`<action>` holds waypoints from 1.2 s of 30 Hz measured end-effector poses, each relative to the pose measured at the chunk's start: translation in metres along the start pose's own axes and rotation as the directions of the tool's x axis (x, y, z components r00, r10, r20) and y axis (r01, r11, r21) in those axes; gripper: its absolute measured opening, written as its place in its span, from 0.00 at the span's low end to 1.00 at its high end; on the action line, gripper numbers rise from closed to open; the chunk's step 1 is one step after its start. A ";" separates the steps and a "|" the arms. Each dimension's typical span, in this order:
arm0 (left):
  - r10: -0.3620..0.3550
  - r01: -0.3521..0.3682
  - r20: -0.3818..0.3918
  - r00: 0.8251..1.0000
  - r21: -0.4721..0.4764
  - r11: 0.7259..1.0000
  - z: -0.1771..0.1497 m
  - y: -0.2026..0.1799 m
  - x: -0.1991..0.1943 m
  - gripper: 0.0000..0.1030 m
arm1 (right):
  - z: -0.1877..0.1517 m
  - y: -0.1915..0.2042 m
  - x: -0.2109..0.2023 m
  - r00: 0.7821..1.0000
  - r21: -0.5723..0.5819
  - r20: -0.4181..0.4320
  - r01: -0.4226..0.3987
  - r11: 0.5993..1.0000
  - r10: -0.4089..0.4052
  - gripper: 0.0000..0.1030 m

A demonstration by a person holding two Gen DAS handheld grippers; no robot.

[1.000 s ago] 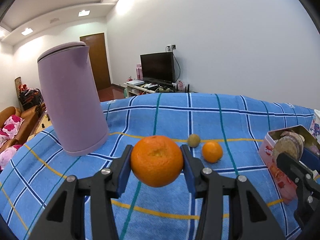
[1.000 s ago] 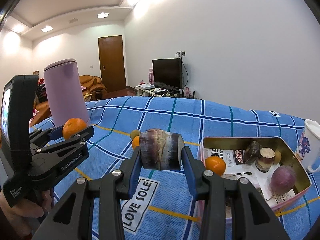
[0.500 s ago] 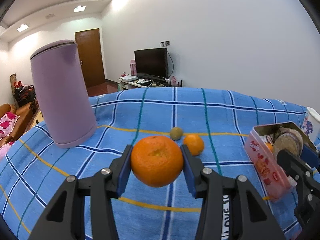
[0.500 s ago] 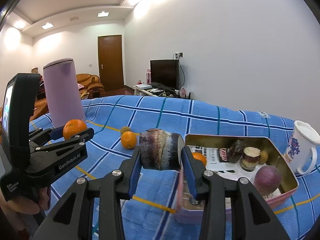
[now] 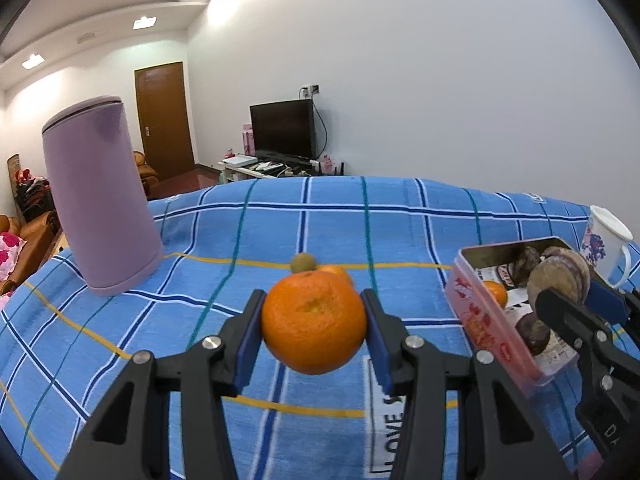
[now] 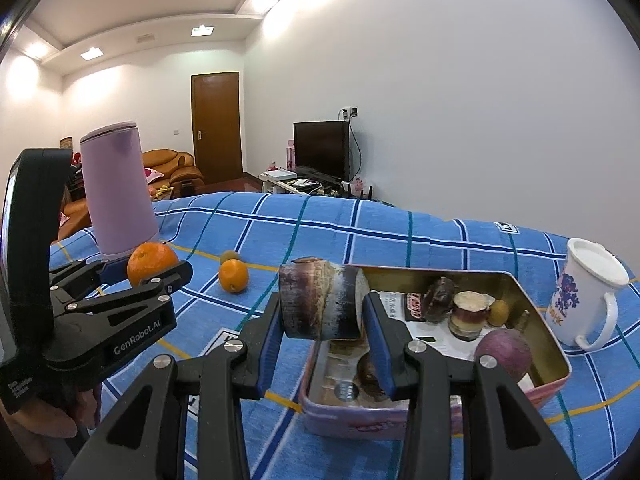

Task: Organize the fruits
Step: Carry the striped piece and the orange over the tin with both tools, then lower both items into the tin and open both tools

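Spreading across the whole lower view, a blue plaid cloth (image 6: 400,240) covering the table. Standing upright at 9 o'clock, well apart from the fruit, a tall lilac kettle (image 5: 100,200). Sitting at 3 o'clock in the left wrist view, a pink tin (image 6: 532,292) holding a small orange, a round purple fruit (image 6: 503,354), a dark piece and some cut sugarcane sections. Standing just beyond the tin's far right corner, a white flowered mug (image 6: 588,296). Gripping a large orange (image 5: 314,322) between its blue pads, off the cloth, the left claw (image 5: 314,330), partly closed and clamped on the fruit's two sides. Clamping a dark brown sugarcane piece (image 6: 320,300) crosswise, the right claw (image 6: 324,332), likewise partly closed, hanging over the tin's near left end. Lying loose on the cloth at 12 o'clock from the held orange, a smaller orange (image 6: 233,275), with a little greenish-brown fruit (image 6: 229,256) just behind and touching or nearly touching it. Showing at the lower left of the right wrist view, part of a hand (image 6: 44,420) under the left tool.
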State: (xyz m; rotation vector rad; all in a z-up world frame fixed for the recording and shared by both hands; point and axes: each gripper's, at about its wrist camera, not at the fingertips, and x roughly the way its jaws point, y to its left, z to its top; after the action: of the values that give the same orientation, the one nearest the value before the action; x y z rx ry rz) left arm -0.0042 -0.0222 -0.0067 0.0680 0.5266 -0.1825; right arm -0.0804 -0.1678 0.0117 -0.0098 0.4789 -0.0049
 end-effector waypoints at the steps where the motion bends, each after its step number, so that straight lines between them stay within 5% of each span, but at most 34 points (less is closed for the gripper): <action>1: -0.006 0.006 -0.001 1.000 -0.002 1.000 0.000 -0.002 0.000 0.47 | 0.000 -0.002 -0.001 1.000 0.000 0.002 0.002 1.000 -0.002 0.41; 12: -0.087 0.087 -0.005 0.996 -0.003 0.996 0.010 -0.031 -0.006 0.48 | 0.003 -0.049 -0.018 0.998 0.061 0.038 0.052 0.997 -0.054 0.41; 26: -0.200 0.199 0.003 0.980 0.063 0.978 0.021 -0.095 -0.004 0.48 | 0.003 -0.131 -0.043 0.969 0.153 0.071 0.222 0.963 -0.235 0.41; 36: -0.218 0.217 -0.003 0.976 0.111 0.970 0.028 -0.136 0.006 0.48 | 0.001 -0.132 -0.036 0.982 0.133 0.033 0.179 0.975 -0.185 0.41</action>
State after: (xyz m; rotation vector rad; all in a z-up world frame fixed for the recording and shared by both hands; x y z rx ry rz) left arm -0.0106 -0.1596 0.0123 0.1178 0.5138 -0.4265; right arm -0.1121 -0.2999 0.0305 0.0737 0.4299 -0.2152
